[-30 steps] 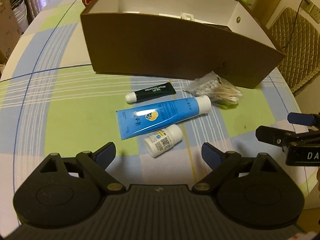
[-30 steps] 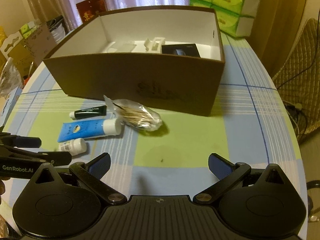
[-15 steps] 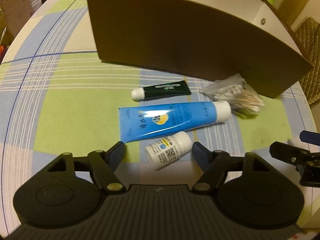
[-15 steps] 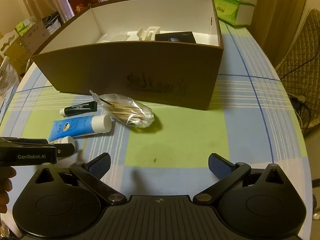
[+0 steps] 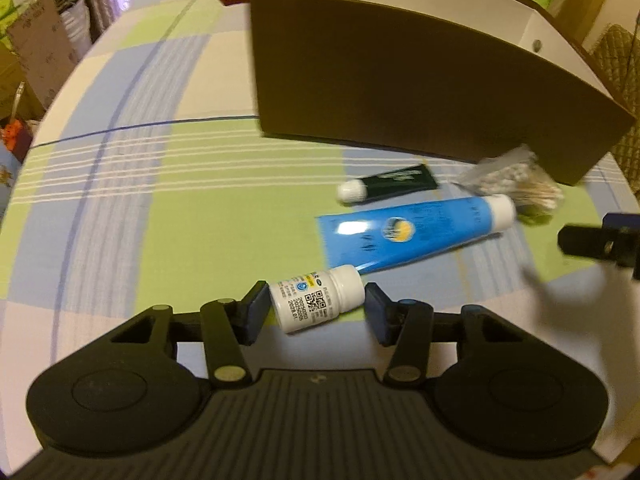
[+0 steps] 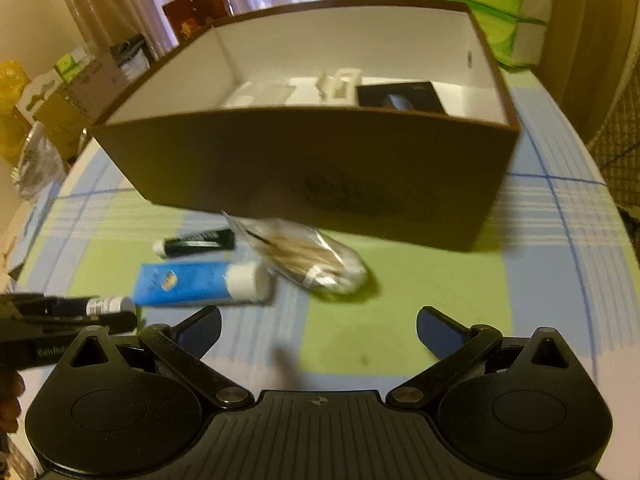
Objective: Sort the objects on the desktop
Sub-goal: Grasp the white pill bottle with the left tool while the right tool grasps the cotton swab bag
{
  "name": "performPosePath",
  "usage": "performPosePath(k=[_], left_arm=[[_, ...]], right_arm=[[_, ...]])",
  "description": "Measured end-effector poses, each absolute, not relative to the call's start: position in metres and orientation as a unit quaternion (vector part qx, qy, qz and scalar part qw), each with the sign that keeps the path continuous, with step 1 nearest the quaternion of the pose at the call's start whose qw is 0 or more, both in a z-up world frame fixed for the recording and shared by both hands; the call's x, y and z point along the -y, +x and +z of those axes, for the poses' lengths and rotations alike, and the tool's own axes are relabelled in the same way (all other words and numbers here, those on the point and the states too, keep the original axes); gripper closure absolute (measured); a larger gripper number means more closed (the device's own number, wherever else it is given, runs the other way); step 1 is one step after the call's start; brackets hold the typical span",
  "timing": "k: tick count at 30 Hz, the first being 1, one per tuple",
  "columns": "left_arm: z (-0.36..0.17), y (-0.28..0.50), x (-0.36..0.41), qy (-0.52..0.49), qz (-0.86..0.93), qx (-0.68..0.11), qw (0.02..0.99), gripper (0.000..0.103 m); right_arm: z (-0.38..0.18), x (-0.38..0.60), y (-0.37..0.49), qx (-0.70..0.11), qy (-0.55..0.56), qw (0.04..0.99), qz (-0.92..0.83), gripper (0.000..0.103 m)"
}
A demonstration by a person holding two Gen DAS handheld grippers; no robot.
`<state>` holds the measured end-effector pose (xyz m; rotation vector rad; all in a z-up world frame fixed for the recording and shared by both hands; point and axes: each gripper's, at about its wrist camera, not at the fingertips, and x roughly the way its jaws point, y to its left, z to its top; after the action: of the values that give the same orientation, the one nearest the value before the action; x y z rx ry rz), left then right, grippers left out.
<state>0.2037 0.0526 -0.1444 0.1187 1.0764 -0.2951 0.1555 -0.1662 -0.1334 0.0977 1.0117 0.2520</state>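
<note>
The left gripper [image 5: 316, 311] sits low over the checked tablecloth [image 5: 160, 208], its blue pads either side of the small white bottle [image 5: 316, 303]. The left pad touches the bottle's base; a slight gap shows at the cap, so the jaws are narrowed around it, not clearly clamped. The bottle lies on its side, just beside the blue tube [image 5: 412, 232]. Beyond lie the dark green tube [image 5: 390, 188] and the bag of cotton swabs [image 5: 516, 180], in front of the brown box [image 5: 420, 80]. The right gripper [image 6: 319, 330] hovers level and empty, jaws wide apart, facing the swabs.
</note>
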Motion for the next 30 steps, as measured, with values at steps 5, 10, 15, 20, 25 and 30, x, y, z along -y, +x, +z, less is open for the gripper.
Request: performPosePath(k=[5, 10, 15, 20, 25, 30], left_arm=[[-0.145, 0.215, -0.073, 0.042, -0.120, -0.511, 0.850, 0.057], [-0.145, 0.223, -0.083, 0.042, -0.113, -0.507, 0.853, 0.057], [-0.147, 0.229, -0.085, 0.041, -0.113, -0.509, 0.853, 0.057], [-0.148, 0.232, -0.082, 0.049, -0.118, -0.505, 0.853, 0.058], [-0.148, 0.233, -0.080, 0.057, -0.126, -0.502, 0.854, 0.059], [-0.149, 0.232, -0.079, 0.062, -0.127, -0.499, 0.855, 0.059]], right_arm=[[-0.139, 0.159, 0.175, -0.472, 0.068, 0.872, 0.111, 0.002], [-0.147, 0.154, 0.195, -0.475, 0.074, 0.871, 0.097, 0.002], [-0.156, 0.152, 0.201, -0.476, 0.070, 0.872, 0.087, 0.019], [-0.162, 0.156, 0.200, -0.480, 0.082, 0.870, 0.081, 0.035], [-0.160, 0.163, 0.194, -0.480, 0.082, 0.871, 0.073, 0.035], [-0.158, 0.173, 0.186, -0.482, 0.077, 0.871, 0.059, 0.035]])
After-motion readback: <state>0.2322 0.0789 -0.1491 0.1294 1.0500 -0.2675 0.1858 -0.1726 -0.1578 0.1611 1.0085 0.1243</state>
